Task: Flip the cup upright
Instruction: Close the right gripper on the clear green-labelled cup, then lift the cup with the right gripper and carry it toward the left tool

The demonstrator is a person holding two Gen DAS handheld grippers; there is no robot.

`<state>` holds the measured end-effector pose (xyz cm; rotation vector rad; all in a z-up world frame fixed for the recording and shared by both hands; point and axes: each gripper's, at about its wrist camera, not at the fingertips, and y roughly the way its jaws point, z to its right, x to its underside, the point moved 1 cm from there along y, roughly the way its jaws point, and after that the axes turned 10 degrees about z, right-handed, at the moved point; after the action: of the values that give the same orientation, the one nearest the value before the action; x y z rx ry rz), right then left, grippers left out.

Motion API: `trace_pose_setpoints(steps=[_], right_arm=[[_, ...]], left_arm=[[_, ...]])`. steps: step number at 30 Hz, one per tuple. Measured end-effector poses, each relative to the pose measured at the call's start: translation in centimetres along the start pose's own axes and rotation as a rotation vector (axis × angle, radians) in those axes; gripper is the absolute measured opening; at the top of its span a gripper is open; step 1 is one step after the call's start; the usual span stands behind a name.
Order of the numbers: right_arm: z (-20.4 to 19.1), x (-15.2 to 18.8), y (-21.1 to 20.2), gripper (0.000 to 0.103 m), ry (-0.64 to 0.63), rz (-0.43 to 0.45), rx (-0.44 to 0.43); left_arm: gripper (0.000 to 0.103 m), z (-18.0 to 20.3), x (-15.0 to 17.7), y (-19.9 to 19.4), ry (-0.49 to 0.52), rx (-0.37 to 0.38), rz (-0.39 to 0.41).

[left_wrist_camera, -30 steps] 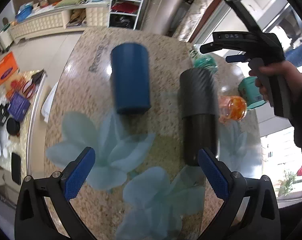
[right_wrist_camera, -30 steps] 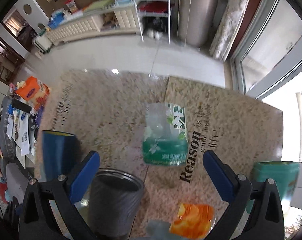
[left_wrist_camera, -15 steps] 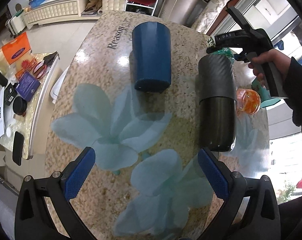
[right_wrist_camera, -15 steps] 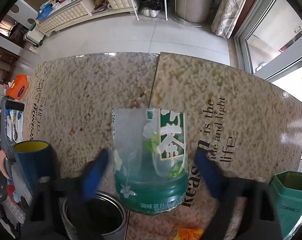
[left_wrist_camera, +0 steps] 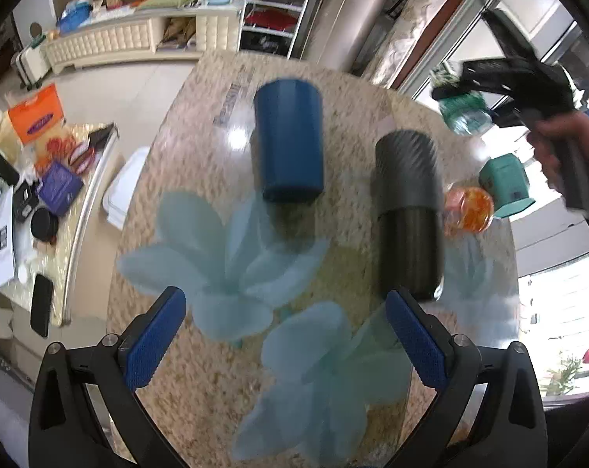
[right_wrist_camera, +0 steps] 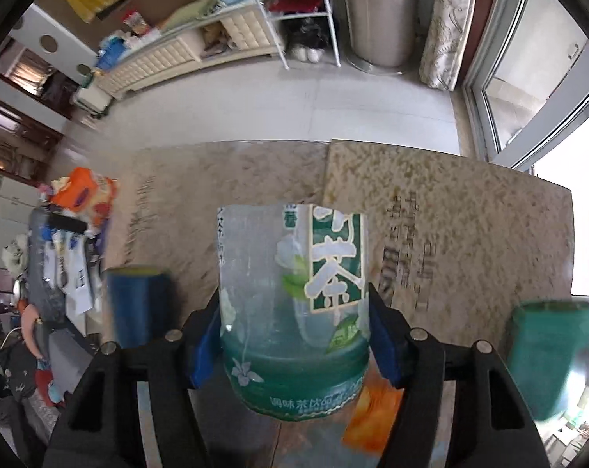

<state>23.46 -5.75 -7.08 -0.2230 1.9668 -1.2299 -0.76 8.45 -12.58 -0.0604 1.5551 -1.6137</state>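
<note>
In the right wrist view my right gripper (right_wrist_camera: 294,347) is shut on a clear cut-off green tea bottle cup (right_wrist_camera: 292,312), which stands with its open cut rim up and green base down. The same cup (left_wrist_camera: 464,111) shows small in the left wrist view, held in the right gripper (left_wrist_camera: 450,89) at the table's far right. My left gripper (left_wrist_camera: 284,335) is open and empty above the near part of the table (left_wrist_camera: 333,253), short of a blue cup (left_wrist_camera: 288,148) and a black cup (left_wrist_camera: 407,210).
An orange cup (left_wrist_camera: 468,208) and a teal cup (left_wrist_camera: 507,185) stand at the table's right side. The blue cup (right_wrist_camera: 138,304) and teal cup (right_wrist_camera: 552,358) flank the right gripper. A cluttered side table (left_wrist_camera: 29,195) lies to the left.
My right gripper has closed its fingers onto the tea bottle cup and holds it. My left gripper has drifted back and stays open.
</note>
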Motion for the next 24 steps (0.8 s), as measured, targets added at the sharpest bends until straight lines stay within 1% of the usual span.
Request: trace_pose_setpoints(steps=[3, 4, 6, 9, 10, 11, 12, 14, 18, 24], right_arm=[[-1.1, 2.6, -4.1, 0.063, -0.015, 0.033, -0.021], [-1.1, 3.2, -4.4, 0.063, -0.015, 0.039, -0.026], [-1.6, 5.8, -5.9, 0.063, -0.003, 0.053, -0.038], [-1.1, 8.8, -6.8, 0.063, 0.031, 0.064, -0.056], [-1.0, 10.7, -6.9, 0.063, 0.048, 0.06, -0.06], [-0.7, 11.4, -6.5, 0.063, 0.058, 0.053, -0.06], [-0.6, 13.1, -6.2, 0.063, 0.07, 0.041, -0.05], [-0.1, 15.0, -5.4, 0.063, 0.109, 0.019, -0.043], [0.4, 20.7, -4.5, 0.063, 0.214, -0.012, -0.051], [-0.6, 25.3, -1.6, 0.063, 0.28, -0.094, -0.046]], left_arm=[[0.103, 0.7, -0.9, -0.8, 0.021, 0.023, 0.036], [0.103, 1.0, -1.1, -1.0, 0.029, 0.031, 0.045], [0.103, 1.4, -1.4, -1.6, 0.048, 0.048, 0.06], [0.103, 2.1, -1.3, -2.1, 0.091, 0.07, 0.067], [0.103, 2.4, -1.2, -2.2, 0.106, 0.074, 0.064], [0.103, 2.6, -1.1, -2.3, 0.12, 0.078, 0.062], [0.103, 2.8, -1.0, -2.4, 0.131, 0.082, 0.061], [0.103, 3.2, -0.6, -2.7, 0.159, 0.096, 0.058], [0.103, 3.9, 0.4, -3.2, 0.211, 0.113, 0.051], [0.103, 4.4, 2.3, -3.7, 0.271, 0.131, 0.025]])
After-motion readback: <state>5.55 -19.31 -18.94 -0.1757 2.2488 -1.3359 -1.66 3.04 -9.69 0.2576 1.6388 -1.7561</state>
